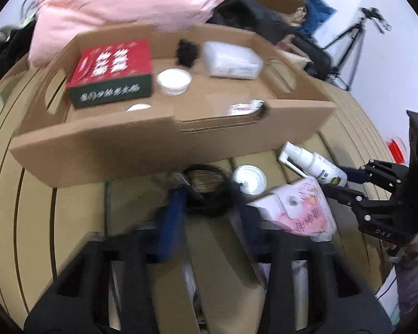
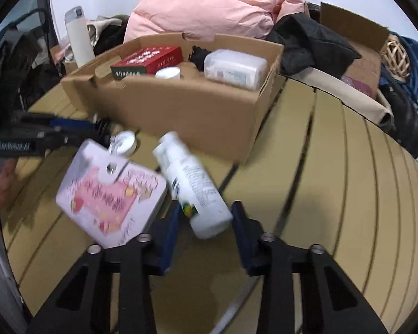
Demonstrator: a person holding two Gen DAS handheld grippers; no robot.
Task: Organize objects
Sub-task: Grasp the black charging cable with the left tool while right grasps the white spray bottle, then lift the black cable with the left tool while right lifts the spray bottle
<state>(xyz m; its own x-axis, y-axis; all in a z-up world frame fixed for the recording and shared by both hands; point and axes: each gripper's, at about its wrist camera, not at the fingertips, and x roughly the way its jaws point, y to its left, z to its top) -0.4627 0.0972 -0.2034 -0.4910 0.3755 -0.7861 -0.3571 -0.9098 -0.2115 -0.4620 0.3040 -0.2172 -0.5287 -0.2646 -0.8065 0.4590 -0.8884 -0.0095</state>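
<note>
Right gripper (image 2: 204, 218) sits with jaws spread wide, white spray bottle (image 2: 193, 186) lying between the blue pads (image 2: 168, 239), base toward the camera, nozzle pointing to 11 o'clock; cannot tell if either pad touches it, gap visible on the 3 o'clock side. Pink-and-white pouch (image 2: 111, 192) lies just beside the bottle at its 9 o'clock, tilted, snap flap up. Small white round lid (image 2: 125, 143) at 12 o'clock of the pouch, near the box wall. Left gripper (image 1: 211, 211), jaws apart, nothing pinched, hovers over a black cable coil (image 1: 206, 189) on the tan slatted table (image 1: 78, 217); frame blurry here. In left wrist view the pouch (image 1: 298, 208) sits at 3 o'clock of the left gripper, the lid (image 1: 249, 179) at 1 o'clock, the spray bottle (image 1: 317, 164) further out at 2 o'clock with the right gripper at its base. Cardboard box (image 1: 111, 150) at 12 o'clock, open top, holding a red-and-green carton (image 1: 111, 75), white tub (image 1: 173, 81), clear plastic container (image 1: 231, 59), black fuzzy item (image 1: 187, 51). Pink bedding (image 1: 131, 2) behind the box. White thermos (image 2: 79, 36) at 10 o'clock in right wrist view, tripod (image 1: 351, 41) at 2 o'clock in left.
</note>
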